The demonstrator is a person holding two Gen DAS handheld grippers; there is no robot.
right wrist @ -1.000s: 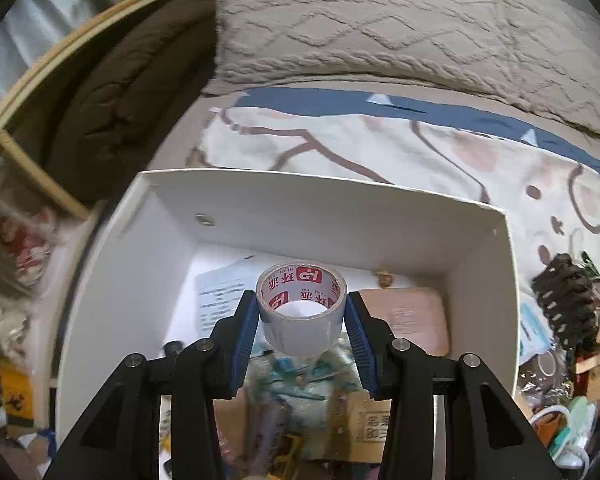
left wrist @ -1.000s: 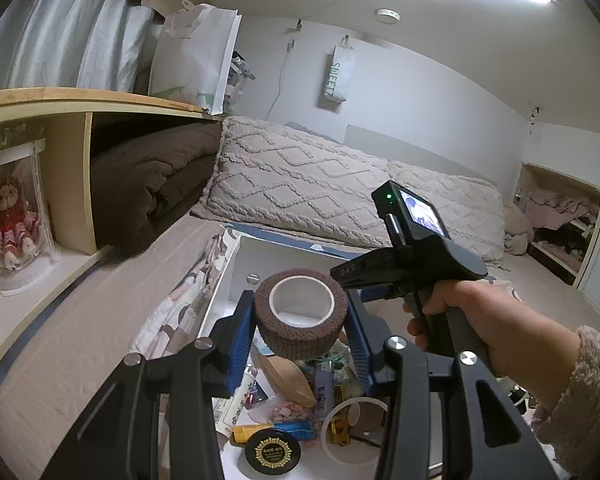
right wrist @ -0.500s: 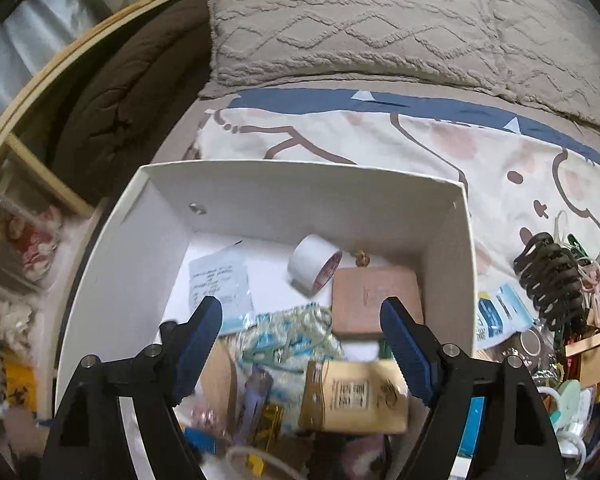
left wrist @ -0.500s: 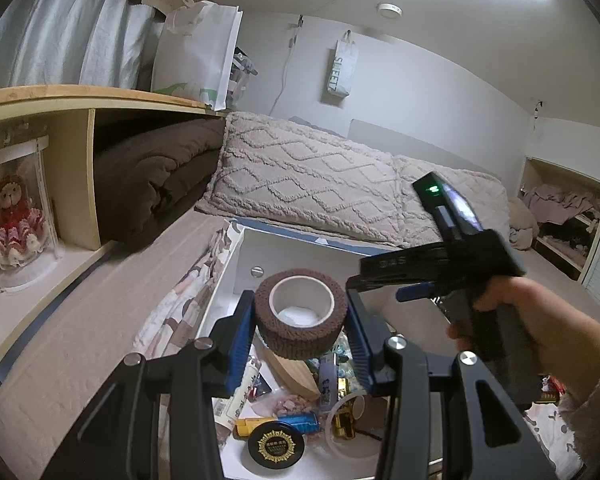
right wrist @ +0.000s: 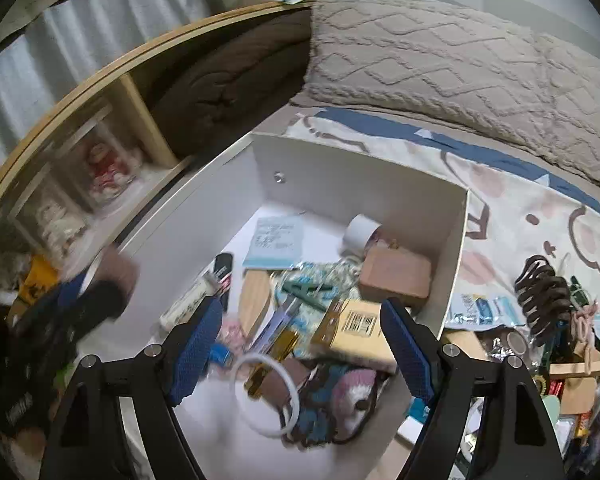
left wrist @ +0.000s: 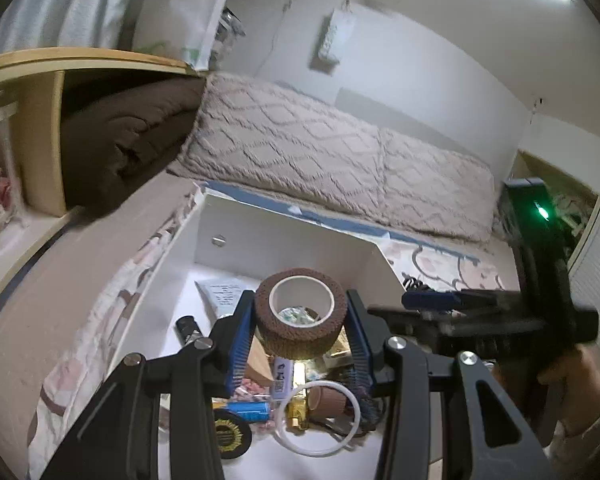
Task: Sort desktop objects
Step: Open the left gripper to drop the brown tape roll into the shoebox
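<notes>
Brown fuzzy tape roll (left wrist: 300,316) with a white core sits clamped between the blue pads of the left gripper (left wrist: 300,334), whose jaws press on both of its sides and hold it in the air above the white open box (left wrist: 284,236). That box rests on a patterned bed sheet (right wrist: 540,216), in front of a beige knitted pillow (left wrist: 300,148). Inside it lie many small things: a white plastic ring (right wrist: 266,394), a white tape roll (right wrist: 362,230) lying on its side near the far wall, a pink-brown flat case (right wrist: 396,276) just beside it, a printed paper sheet (right wrist: 274,240), a tan cardboard packet with a barcode (right wrist: 356,330) and a black round lid with a gold emblem (left wrist: 228,434). The right gripper (right wrist: 300,354) hangs over the near part of the box with its jaws spread wide and nothing between them. A person's hand (left wrist: 568,380) grips its black handle at the right edge of the left view. On the sheet to the right of the box lies a brown hair claw (right wrist: 544,296) among other clutter.
</notes>
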